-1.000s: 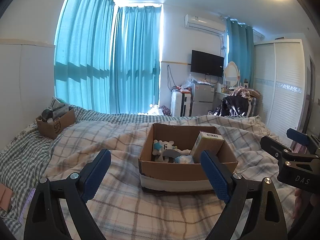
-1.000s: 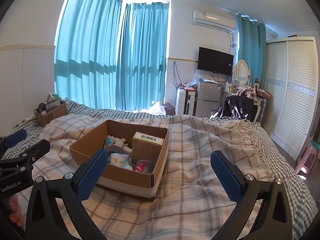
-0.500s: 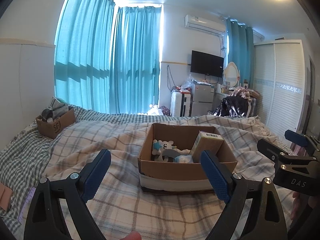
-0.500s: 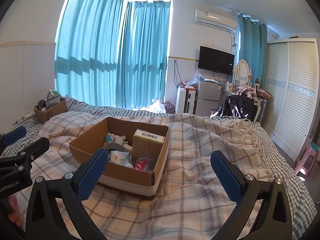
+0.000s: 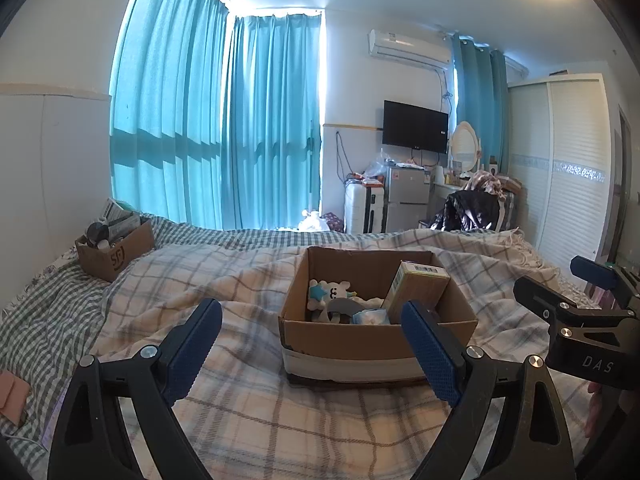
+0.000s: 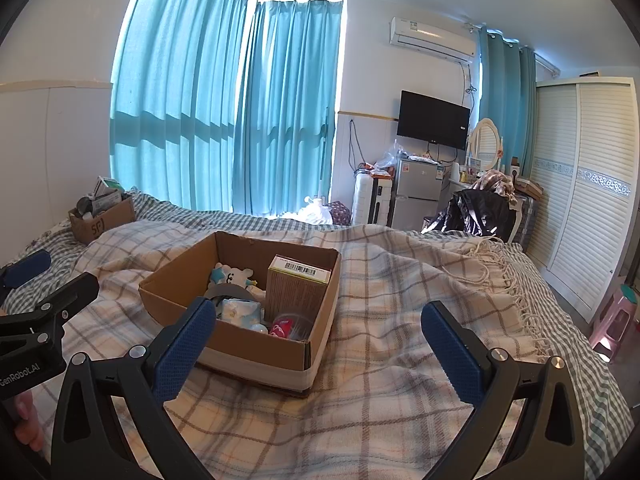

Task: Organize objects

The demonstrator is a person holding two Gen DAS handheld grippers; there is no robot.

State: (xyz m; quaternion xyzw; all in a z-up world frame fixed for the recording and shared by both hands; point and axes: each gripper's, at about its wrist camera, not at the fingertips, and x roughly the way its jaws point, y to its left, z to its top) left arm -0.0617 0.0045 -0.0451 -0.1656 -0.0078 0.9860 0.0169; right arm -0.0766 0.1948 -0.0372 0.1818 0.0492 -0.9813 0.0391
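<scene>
An open cardboard box [image 5: 376, 344] sits on the plaid blanket in the middle of the bed; it also shows in the right wrist view [image 6: 256, 350]. Inside it are a white and blue plush toy [image 5: 330, 290], an upright tan carton [image 5: 418, 288], a grey curved piece [image 5: 344, 308] and a small tissue pack [image 6: 240, 310]. A red-lidded clear tub [image 6: 290, 326] shows in the right wrist view. My left gripper [image 5: 312, 344] is open and empty, in front of the box. My right gripper [image 6: 320, 344] is open and empty, in front of the box's right corner.
A second small cardboard box [image 5: 114, 248] filled with items stands at the far left of the bed. A fringed blanket edge [image 6: 516, 280] runs along the bed's right side. A pink stool [image 6: 616, 316] stands on the floor by the white wardrobe [image 6: 588, 184].
Both grippers have shifted slightly; the box sits a little lower and nearer in the right wrist view. Both stay open and empty.
</scene>
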